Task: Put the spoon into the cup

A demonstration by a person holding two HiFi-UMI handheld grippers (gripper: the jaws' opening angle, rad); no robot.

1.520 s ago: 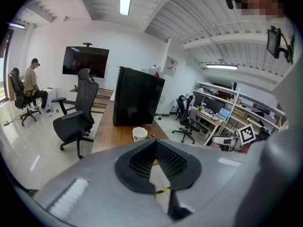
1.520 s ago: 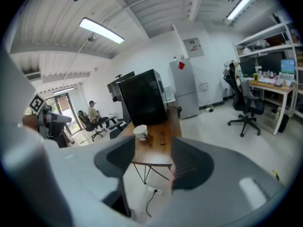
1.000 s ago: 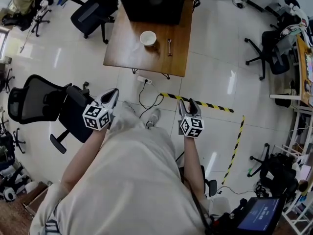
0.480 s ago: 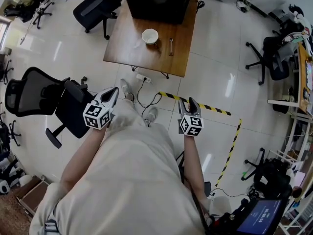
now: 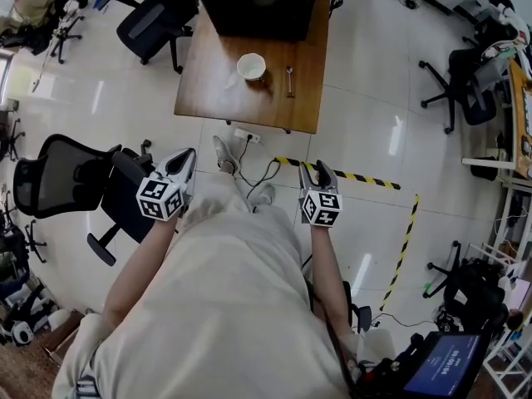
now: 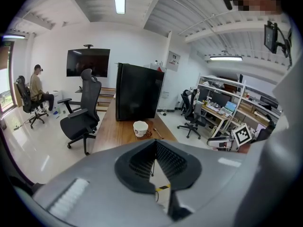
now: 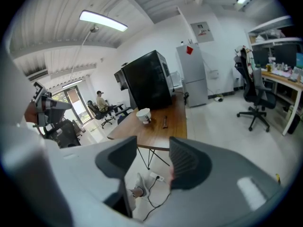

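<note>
Holding station low in the head view, the left hand-held gripper (image 5: 184, 158) sits left of centre with its marker cube nearest the person. In its own view (image 6: 155, 143) the two black ribbed pads meet at the tips: closed, with nothing caught between them.

The right hand-held gripper (image 5: 317, 169) sits right of centre at about the same level. Its own view (image 7: 152, 148) shows the jaws standing well apart and empty, only floor and cable visible through the gap. They have just been closing a little.

Both units are over white tiled floor, well apart from the brown wooden worktop (image 5: 208, 81) in the upper middle of the frame.

On that worktop the white round cup (image 5: 252, 66) stands upright, mouth open and empty as far as can be seen. The slim metal spoon (image 5: 289, 81) lies flat on the wood just to the right of the cup, apart from it and not inside it. Both also show ahead in the right gripper view, cup (image 7: 143, 114) and spoon (image 7: 164, 121).

A large black box (image 5: 258, 2) occupies the far end of the worktop, behind the cup.

A strip of yellow-and-black floor tape (image 5: 366, 179) runs right of the right unit, and a black mesh office chair (image 5: 66, 181) stands at the left edge.
</note>
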